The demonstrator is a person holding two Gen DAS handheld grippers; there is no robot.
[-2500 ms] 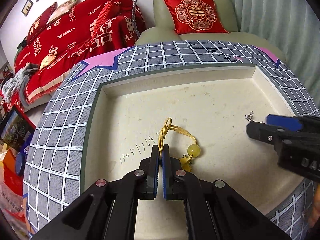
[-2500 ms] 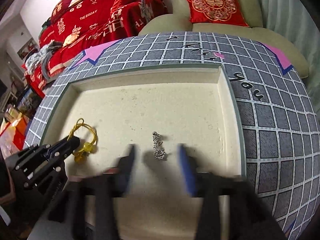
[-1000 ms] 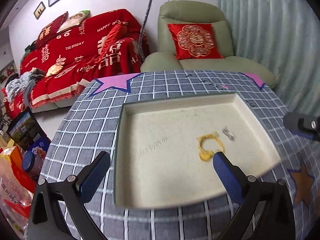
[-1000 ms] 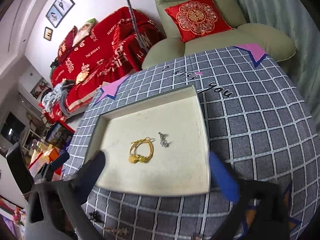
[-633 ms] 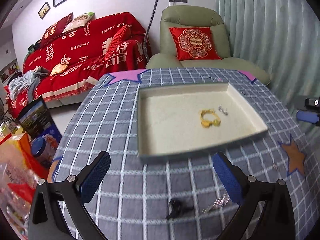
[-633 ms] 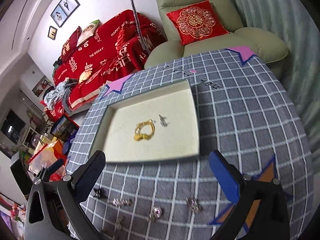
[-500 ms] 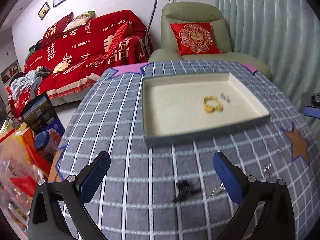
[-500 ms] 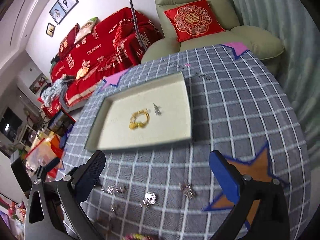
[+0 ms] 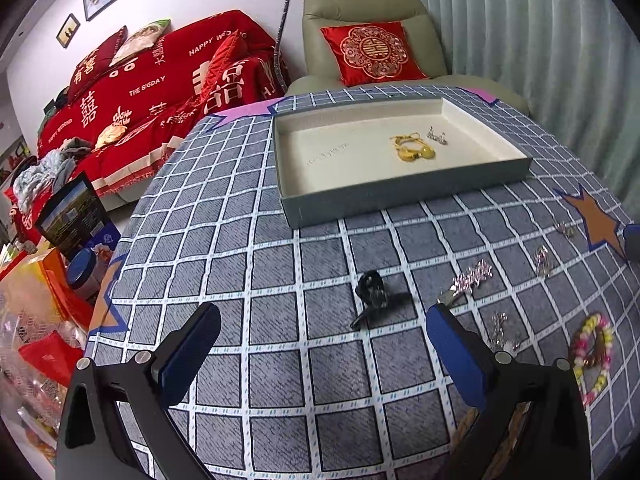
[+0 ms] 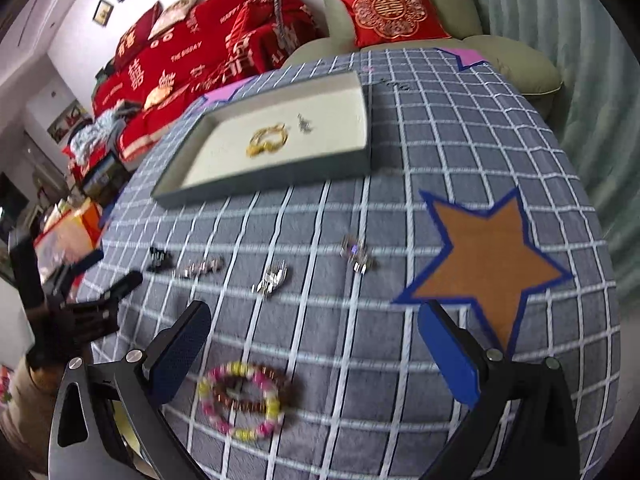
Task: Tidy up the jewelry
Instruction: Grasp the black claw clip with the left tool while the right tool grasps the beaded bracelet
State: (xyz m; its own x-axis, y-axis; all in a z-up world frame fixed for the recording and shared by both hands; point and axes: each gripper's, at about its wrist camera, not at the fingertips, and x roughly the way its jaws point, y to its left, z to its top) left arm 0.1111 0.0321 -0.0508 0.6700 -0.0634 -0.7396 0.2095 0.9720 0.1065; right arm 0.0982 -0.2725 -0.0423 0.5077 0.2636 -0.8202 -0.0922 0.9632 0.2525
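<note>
A cream-lined tray (image 9: 404, 196) (image 10: 340, 170) sits at the far side of the checked tablecloth. In it lie a yellow cord bracelet (image 9: 412, 149) (image 10: 267, 140) and a small silver piece (image 9: 436, 136) (image 10: 305, 124). On the cloth lie a black hair clip (image 9: 374, 292) (image 10: 157, 259), a pink crystal clip (image 9: 472, 276), silver pieces (image 10: 274, 276) (image 10: 358, 256) and a pink-yellow bead bracelet (image 9: 592, 350) (image 10: 240, 400). My left gripper (image 9: 322, 346) is open and empty, just short of the black clip. My right gripper (image 10: 314, 344) is open and empty above the bead bracelet.
The table edge drops off at the left toward bags and boxes on the floor (image 9: 60, 264). A red-covered sofa (image 9: 152, 80) and a green armchair with a red cushion (image 9: 372, 52) stand behind the table. A curtain (image 9: 540, 40) hangs at the right.
My left gripper let go of the yellow bracelet in the tray and opened. Both grippers have pulled back from the tray to the near part of the table, over the loose jewelry.
</note>
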